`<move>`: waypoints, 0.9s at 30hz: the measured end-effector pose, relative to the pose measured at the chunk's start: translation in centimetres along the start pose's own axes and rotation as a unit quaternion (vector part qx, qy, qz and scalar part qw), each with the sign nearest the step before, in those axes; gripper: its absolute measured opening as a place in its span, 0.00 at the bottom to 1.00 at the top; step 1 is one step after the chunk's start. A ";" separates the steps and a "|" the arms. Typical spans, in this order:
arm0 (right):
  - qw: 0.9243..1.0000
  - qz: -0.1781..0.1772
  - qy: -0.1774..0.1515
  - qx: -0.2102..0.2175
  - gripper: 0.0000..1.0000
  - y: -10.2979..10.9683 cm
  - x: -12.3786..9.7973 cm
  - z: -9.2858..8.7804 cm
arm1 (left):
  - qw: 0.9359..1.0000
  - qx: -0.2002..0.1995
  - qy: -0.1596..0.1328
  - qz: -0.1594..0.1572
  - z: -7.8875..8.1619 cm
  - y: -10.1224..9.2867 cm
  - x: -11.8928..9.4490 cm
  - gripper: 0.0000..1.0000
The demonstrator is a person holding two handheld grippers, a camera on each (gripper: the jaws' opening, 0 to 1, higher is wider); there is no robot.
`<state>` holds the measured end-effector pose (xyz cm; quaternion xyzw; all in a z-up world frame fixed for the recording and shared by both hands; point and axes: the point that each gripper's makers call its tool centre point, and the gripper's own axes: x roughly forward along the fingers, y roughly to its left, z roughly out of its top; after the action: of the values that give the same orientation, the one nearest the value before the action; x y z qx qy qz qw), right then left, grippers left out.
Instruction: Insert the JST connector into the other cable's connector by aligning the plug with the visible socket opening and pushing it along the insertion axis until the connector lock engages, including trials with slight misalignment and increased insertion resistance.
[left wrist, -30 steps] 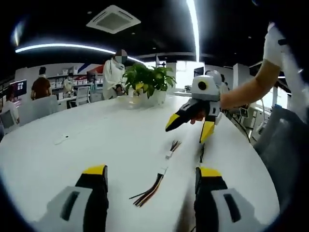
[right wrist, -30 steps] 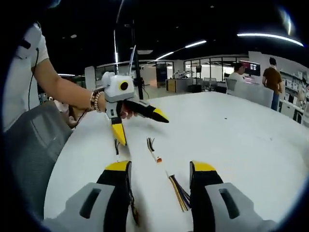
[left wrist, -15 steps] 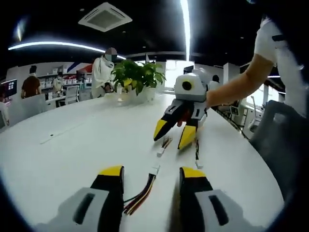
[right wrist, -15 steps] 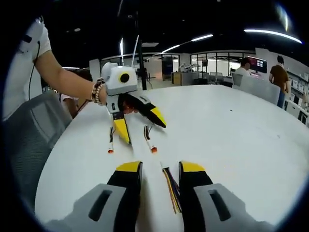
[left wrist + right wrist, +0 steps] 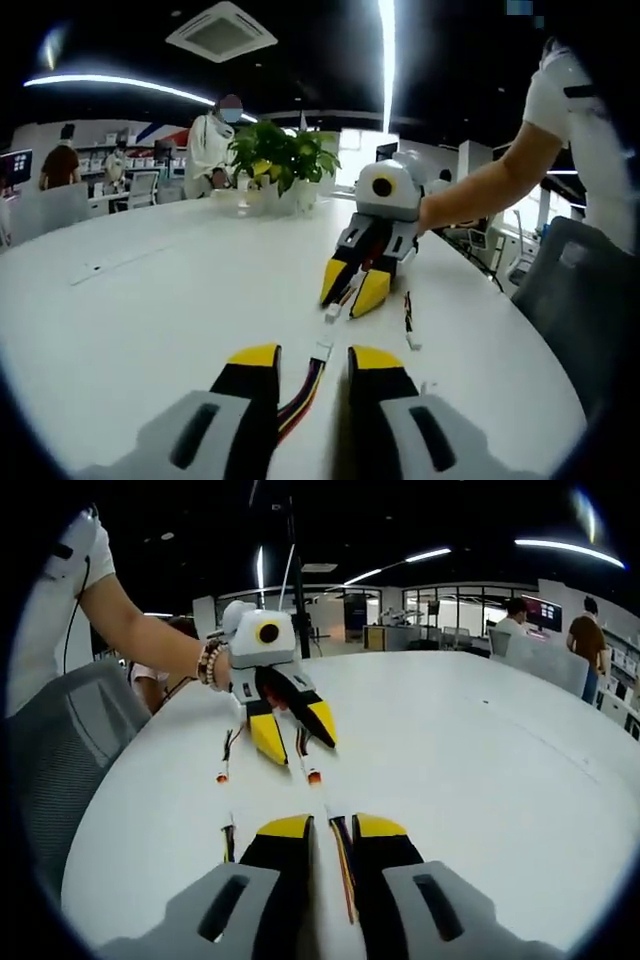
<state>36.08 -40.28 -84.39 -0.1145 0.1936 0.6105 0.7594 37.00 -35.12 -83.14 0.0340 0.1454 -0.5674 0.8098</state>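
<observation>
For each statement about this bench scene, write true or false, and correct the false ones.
1. The table is white. True.
2. The left gripper has a multicoloured cable between its jaws. True.
3. A red toolbox stands on the table. False: a potted plant stands at its far side.
4. The right gripper has its jaws spread wide. False: they stand close together around a cable.
5. A third short cable lies loose on the table. True.

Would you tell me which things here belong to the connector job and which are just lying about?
Job:
left gripper
right gripper
left gripper's cable
right gripper's cable

Lying about:
spare cable
potted plant
</observation>
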 end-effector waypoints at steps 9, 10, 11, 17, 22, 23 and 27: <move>1.000 0.009 -0.006 -0.011 0.05 -0.1 0.1 -0.1 | 1.000 0.017 0.022 -0.015 -0.9 -0.3 0.4 0.09; 1.000 0.010 -0.007 -0.011 0.05 -0.1 0.1 -0.1 | 0.999 0.020 0.026 -0.015 -1.1 -0.3 0.4 0.09; 1.000 0.010 -0.008 -0.012 0.05 -0.1 0.1 -0.1 | 0.999 0.024 0.022 -0.016 -0.9 -0.4 0.5 0.09; 1.000 0.019 -0.009 -0.021 0.05 0.1 0.1 -0.1 | 0.999 0.022 0.026 -0.018 -1.1 -0.5 0.3 0.02; 0.999 0.021 -0.006 -0.026 0.04 0.2 0.1 -0.1 | 0.999 0.024 0.029 -0.022 -1.1 -0.6 0.4 0.02; 0.999 0.022 -0.004 -0.027 0.04 0.2 0.1 -0.1 | 0.999 0.024 0.028 -0.022 -1.0 -0.7 0.4 0.02; 0.999 0.034 0.003 -0.031 0.04 0.9 0.1 0.0 | 0.999 0.027 0.031 -0.030 -0.9 -1.0 0.4 0.01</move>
<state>35.26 -39.97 -84.38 -0.1330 0.1802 0.6411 0.7341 36.02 -35.63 -83.99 0.0690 0.1561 -0.5934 0.7866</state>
